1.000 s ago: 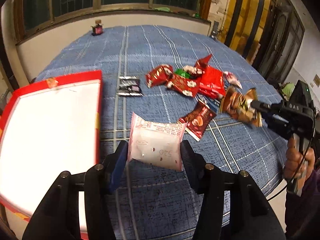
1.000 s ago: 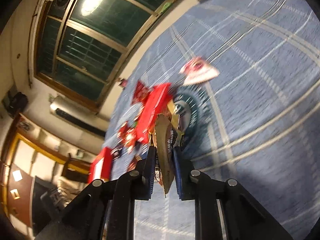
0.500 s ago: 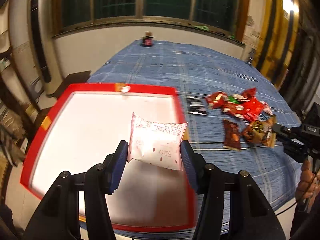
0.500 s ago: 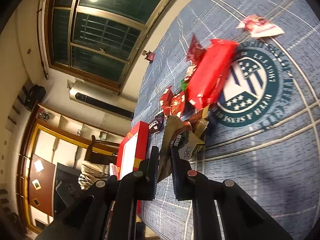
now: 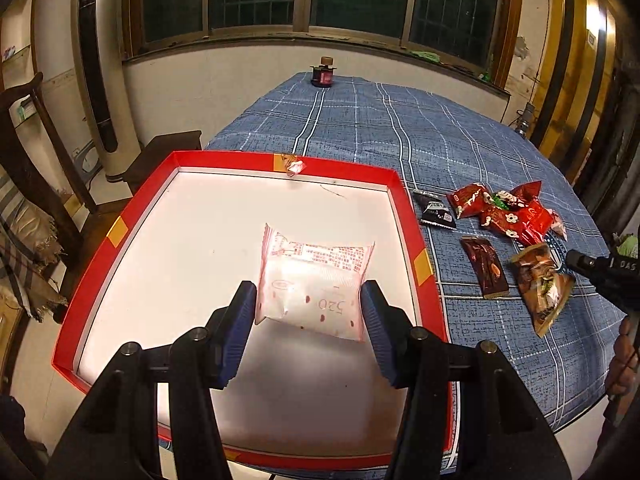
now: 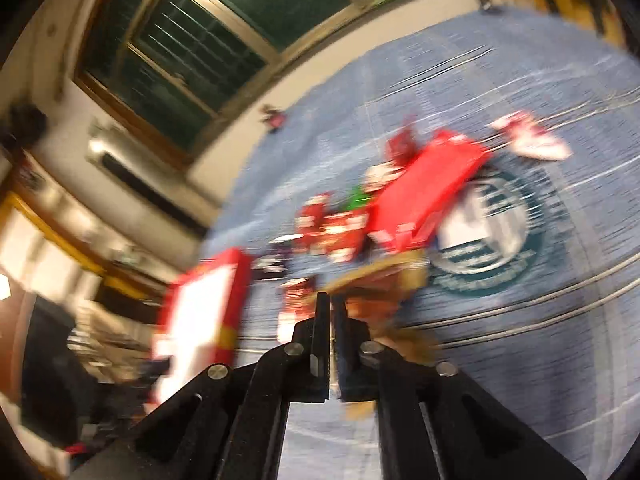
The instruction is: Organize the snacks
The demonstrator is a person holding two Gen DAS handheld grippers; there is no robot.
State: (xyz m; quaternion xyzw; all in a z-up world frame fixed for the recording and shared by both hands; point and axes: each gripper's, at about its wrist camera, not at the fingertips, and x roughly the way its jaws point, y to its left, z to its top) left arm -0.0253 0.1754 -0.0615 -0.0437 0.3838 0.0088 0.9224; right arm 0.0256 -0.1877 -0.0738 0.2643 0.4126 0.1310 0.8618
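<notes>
While the left gripper [image 5: 308,312] hangs over the red-walled, white-floored box [image 5: 404,200], its blue-padded jaws pinch a white snack packet with pink print [image 5: 314,280] by its two side edges, so the packet sits in the air above the box floor, right of the box's middle. Beside the box, on the bench under a blue checked cloth [image 5: 400,128], lie the other snacks: a small black packet [image 5: 434,212] just beside the box wall, a heap of red wrappers [image 5: 504,210] beyond it, and a dark brown bar [image 5: 486,270] nearer. At the right edge the right gripper [image 5: 576,262] holds a brown crinkled packet [image 5: 542,286] clear of the cloth, a hand [image 5: 622,360] below it. From the right wrist view, which is smeared with blur, its jaws stand pressed nearly together with the brown packet's edge [image 6: 380,284] nipped at their tips
</notes>
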